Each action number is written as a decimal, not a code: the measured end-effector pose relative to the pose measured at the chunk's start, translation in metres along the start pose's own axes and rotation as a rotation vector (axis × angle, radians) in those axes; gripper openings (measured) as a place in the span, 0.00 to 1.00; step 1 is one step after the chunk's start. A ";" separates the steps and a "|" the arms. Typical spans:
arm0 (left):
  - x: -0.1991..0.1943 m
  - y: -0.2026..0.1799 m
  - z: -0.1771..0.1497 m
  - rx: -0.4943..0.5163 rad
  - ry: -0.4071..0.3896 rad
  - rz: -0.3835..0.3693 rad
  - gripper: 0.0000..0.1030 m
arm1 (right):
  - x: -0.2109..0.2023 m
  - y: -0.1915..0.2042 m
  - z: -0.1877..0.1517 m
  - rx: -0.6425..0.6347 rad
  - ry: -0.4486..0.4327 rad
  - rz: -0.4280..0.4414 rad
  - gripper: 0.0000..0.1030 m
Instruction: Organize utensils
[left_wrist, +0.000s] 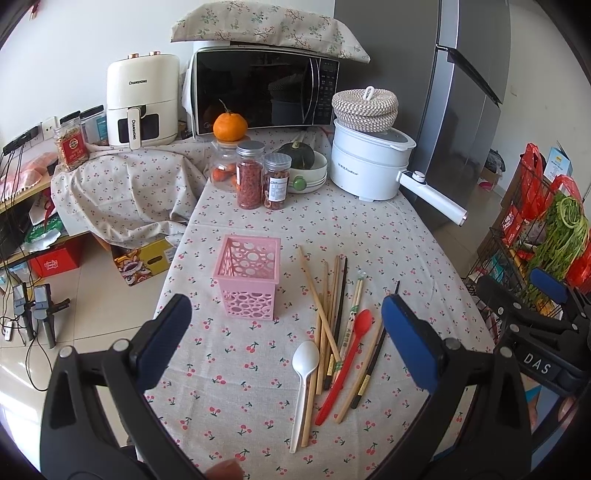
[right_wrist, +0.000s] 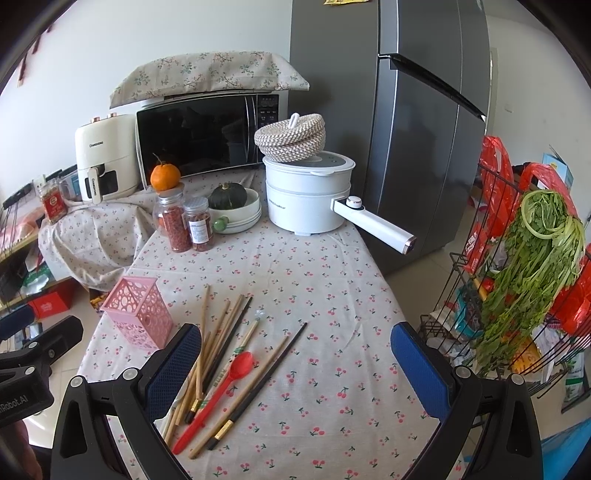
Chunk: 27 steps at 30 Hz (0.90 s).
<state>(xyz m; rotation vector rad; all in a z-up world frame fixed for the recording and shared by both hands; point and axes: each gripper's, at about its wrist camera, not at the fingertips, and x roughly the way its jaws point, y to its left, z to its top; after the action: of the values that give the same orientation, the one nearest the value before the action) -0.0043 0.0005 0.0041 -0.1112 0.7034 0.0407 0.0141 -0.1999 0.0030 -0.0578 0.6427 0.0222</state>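
Observation:
A pink perforated holder (left_wrist: 248, 281) stands upright on the cherry-print tablecloth (left_wrist: 236, 373); it shows in the right wrist view (right_wrist: 137, 312) too. To its right lie several wooden and black chopsticks (left_wrist: 330, 317), a red spoon (left_wrist: 347, 363) and a white spoon (left_wrist: 303, 384), all loose on the cloth. The chopsticks (right_wrist: 221, 343) and red spoon (right_wrist: 225, 387) also show in the right wrist view. My left gripper (left_wrist: 287, 334) is open and empty above the cloth, near the holder and utensils. My right gripper (right_wrist: 295, 354) is open and empty, with the utensils by its left finger.
Two spice jars (left_wrist: 262, 177), a glass jar with an orange (left_wrist: 229, 127) on top, a bowl with a squash (left_wrist: 299, 157) and a white electric pot (left_wrist: 369, 162) stand at the back. A microwave (left_wrist: 266, 94) and fridge (left_wrist: 458, 110) are behind. A wire rack of greens (right_wrist: 532, 258) stands off the table's right edge.

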 end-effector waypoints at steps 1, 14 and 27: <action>0.000 0.000 0.000 0.000 -0.001 0.000 0.99 | 0.000 0.000 0.000 0.000 0.000 0.000 1.00; -0.005 -0.001 0.001 0.008 -0.031 0.012 0.99 | -0.004 -0.002 0.001 0.019 -0.024 0.001 1.00; -0.008 -0.003 0.001 0.016 -0.062 0.003 0.99 | -0.007 -0.004 0.003 0.031 -0.042 -0.002 1.00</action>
<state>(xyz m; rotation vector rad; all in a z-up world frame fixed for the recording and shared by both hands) -0.0091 -0.0023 0.0104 -0.0929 0.6420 0.0414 0.0103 -0.2041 0.0093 -0.0283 0.6013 0.0119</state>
